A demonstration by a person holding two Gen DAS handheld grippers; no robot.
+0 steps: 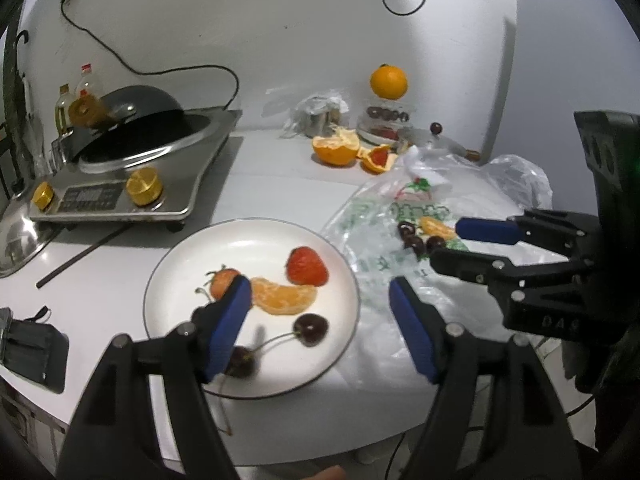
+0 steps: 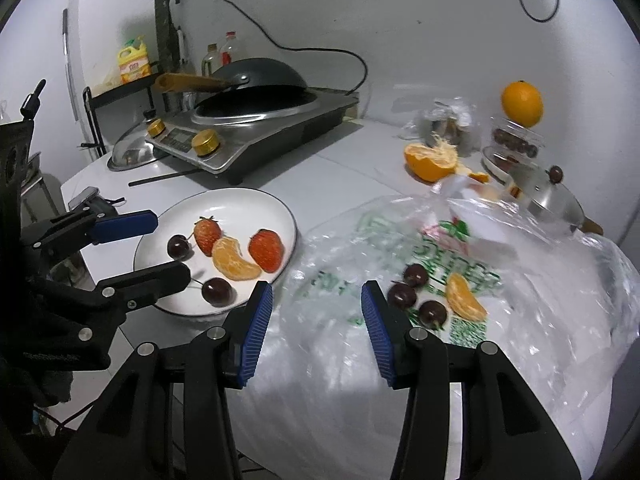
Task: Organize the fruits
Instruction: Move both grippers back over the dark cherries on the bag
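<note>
A white plate [image 1: 168, 280] [image 2: 240, 196] holds two strawberries [image 1: 306, 266] [image 2: 266, 250], an orange segment [image 1: 282, 298] [image 2: 234, 260] and two dark cherries [image 1: 310, 328] [image 2: 216, 290]. My left gripper [image 1: 320, 292] [image 2: 170, 246] hangs open just above the plate, nothing pressed between its blue pads. To the right lies a clear plastic bag [image 2: 360, 240] [image 1: 372, 240] with three cherries [image 2: 402, 295] [image 1: 414, 240] and another orange segment [image 2: 464, 296] [image 1: 436, 228] on it. My right gripper [image 2: 316, 292] [image 1: 446, 242] is open and empty over the bag, just left of those cherries.
An induction cooker with a wok [image 1: 120, 188] [image 2: 256, 120] stands at the back left, a steel lid [image 1: 16, 240] beside it. At the back right are a peeled orange half [image 1: 336, 148], a whole orange on a container [image 1: 388, 82] and a steel pot [image 2: 552, 200]. A black device [image 1: 32, 352] lies near the table's left edge.
</note>
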